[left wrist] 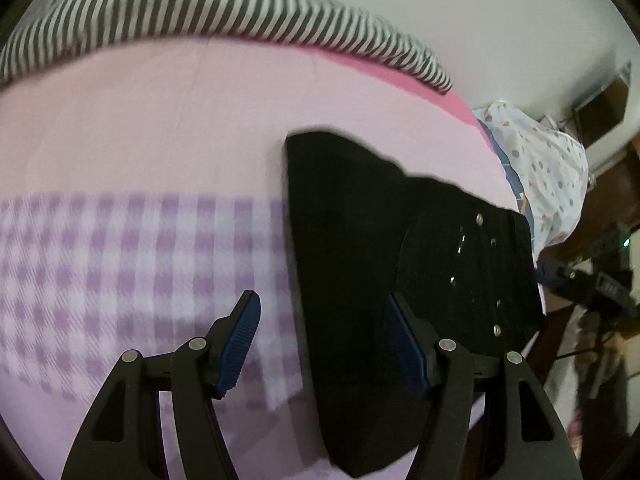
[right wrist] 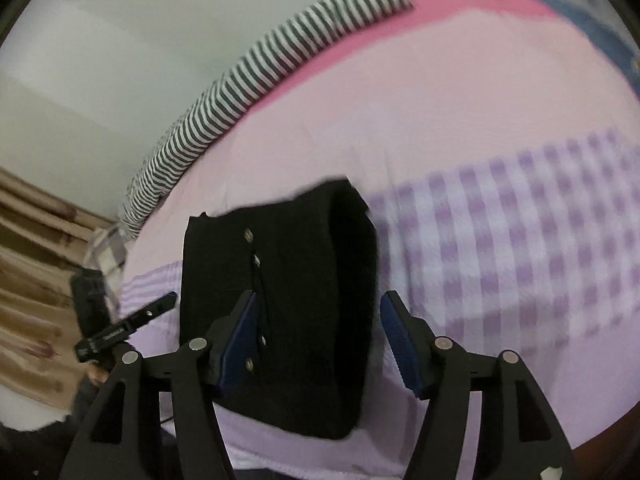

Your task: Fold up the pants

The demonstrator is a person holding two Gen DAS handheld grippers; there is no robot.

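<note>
The black pants [left wrist: 360,260] lie folded into a compact bundle on the pink and lilac checked bedsheet [left wrist: 160,140], with metal buttons showing near the bundle's right side. My left gripper [left wrist: 322,298] hovers open over the bundle's left edge, one finger above the sheet and the other above the black cloth. In the right wrist view the same pants [right wrist: 312,280] sit under my right gripper [right wrist: 319,297]. Its jaws stand open and straddle the bundle, the left finger over the button placket and the right finger at the cloth's right edge. Nothing is pinched.
A grey-and-white striped bolster [left wrist: 224,12] runs along the far edge of the bed by the pale wall. A white patterned cloth [left wrist: 540,168] lies past the bed's right corner. Beige curtains [right wrist: 36,272] hang at the left in the right wrist view.
</note>
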